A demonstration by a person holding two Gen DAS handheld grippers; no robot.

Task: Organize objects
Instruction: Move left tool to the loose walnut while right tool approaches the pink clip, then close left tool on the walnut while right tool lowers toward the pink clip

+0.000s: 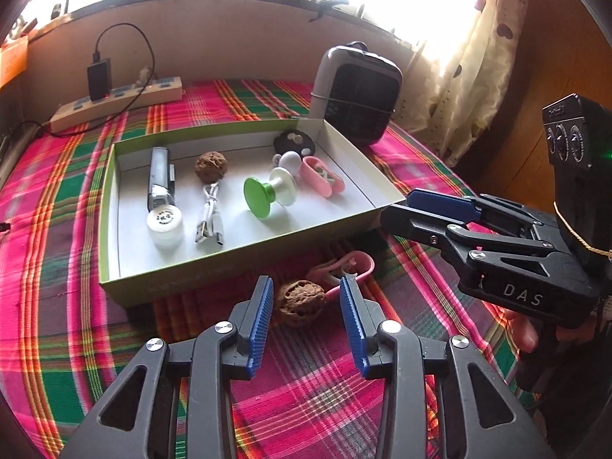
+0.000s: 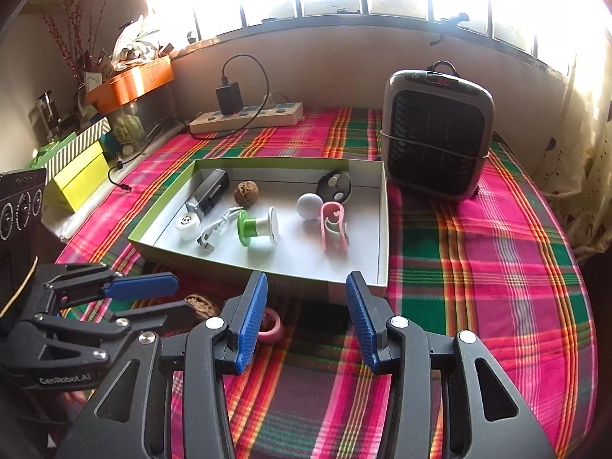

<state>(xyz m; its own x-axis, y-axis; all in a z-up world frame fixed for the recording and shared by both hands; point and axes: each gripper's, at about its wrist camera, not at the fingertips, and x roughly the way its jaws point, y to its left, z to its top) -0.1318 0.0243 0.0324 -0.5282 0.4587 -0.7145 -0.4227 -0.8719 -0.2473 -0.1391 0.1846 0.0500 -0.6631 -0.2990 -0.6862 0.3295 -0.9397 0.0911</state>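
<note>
Bright window light washed over a plaid cloth [image 2: 478, 267] carrying a shallow green box [image 1: 111, 199] at mid-frame. Inside it lay a shaver [image 1: 158, 176], a cable [image 1: 210, 214], a green-capped spool [image 1: 267, 191], a pink clip [image 1: 321, 176] and one walnut [image 1: 211, 166]. A second walnut [image 1: 300, 302] sat on the cloth just below the box, between the spread fingers of the left gripper [image 1: 307, 290], beside a loose pink clip [image 1: 352, 264]. At lower centre of its own view, the right gripper [image 2: 306, 287] hung wide, holding nothing. A heater [image 2: 436, 134] stood upper right.
</note>
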